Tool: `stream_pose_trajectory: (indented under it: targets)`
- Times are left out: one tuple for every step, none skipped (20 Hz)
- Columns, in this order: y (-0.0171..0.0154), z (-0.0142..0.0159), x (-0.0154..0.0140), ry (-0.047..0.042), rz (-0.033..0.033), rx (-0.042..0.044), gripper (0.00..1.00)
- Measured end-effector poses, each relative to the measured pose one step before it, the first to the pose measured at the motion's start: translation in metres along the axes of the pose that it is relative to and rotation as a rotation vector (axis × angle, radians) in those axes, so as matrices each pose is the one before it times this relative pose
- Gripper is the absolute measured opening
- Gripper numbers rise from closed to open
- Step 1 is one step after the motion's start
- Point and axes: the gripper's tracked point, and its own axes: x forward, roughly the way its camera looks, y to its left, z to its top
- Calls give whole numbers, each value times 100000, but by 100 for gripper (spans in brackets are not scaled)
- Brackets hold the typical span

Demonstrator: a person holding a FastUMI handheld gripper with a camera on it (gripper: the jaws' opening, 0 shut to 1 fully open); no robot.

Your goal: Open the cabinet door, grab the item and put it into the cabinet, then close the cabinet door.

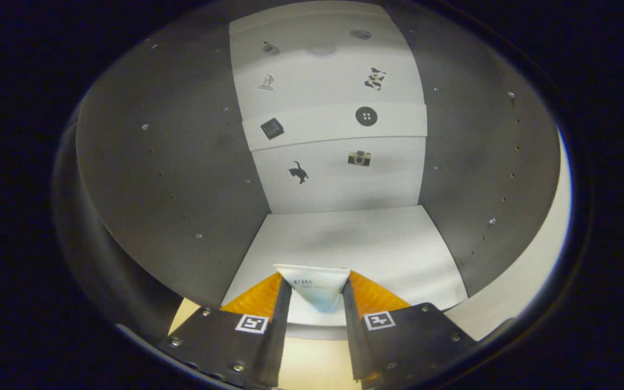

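Fingers (296,295) are clamped on a small white tube (314,290), so the gripper (316,303) is grasping the item, one finger pressing each side. Tube sits right between them, its wide flat crimped end pointing forward and the body narrowing back toward the camera, with a bit of pale blue at the narrow end. Some dark lettering is printed on it, too small to make out properly.

Gripper and tube are right at the mouth of the open cabinet (171,179), with the tube's front end over the near part of the cabinet's white floor (366,249). Can't tell whether the tube is touching that floor or held just above it.

Cabinet inside: dark grey side walls left and right, dotted with small screws and peg holes. Back wall (339,179) is white with little picture stickers on it, a black cat (299,173) low on the left, a camera (359,157) to its right, a round black button (366,116) and a dark square higher up on a strip that looks like a shelf edge (333,125), then a few more fuzzy ones above that.

Below the fingers there's a light wood-coloured surface (312,368) in front of the cabinet.
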Motion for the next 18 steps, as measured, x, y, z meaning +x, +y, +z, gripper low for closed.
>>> stream_pose_trajectory:
  targets:
    - [-103, 161, 383, 298, -302, 742, 50]
    - [-85, 57, 47, 251, 453, 550, 49]
    - [34, 59, 103, 264, 202, 375, 49]
    - [-142, 65, 54, 13, -32, 349, 51]
    - [-41, -20, 29, -45, -37, -224, 53]
    - [82, 4, 7, -129, 171, -160, 54]
    - [21, 37, 107, -202, -82, -198, 55]
    - [-86, 70, 36, -506, -554, -14, 55]
    - [-8, -55, 53, 31, -458, -125, 55]
    - [99, -62, -115, 7, 70, -200, 55]
    - [25, 143, -63, -1045, -460, -122, 56]
    - [51, 170, -364, -1283, -251, 94, 58]
    - [311, 257, -262, -1296, 843, 919, 61]
    - [168, 5, -323, -831, 387, 721, 65]
    - [73, 225, -596, -1407, -131, 457, 68]
    - [193, 143, -618, -1863, -122, -40, 71]
    - [190, 273, -879, -2594, -135, -209, 72]
    - [193, 162, -1057, -2781, -477, -547, 73]
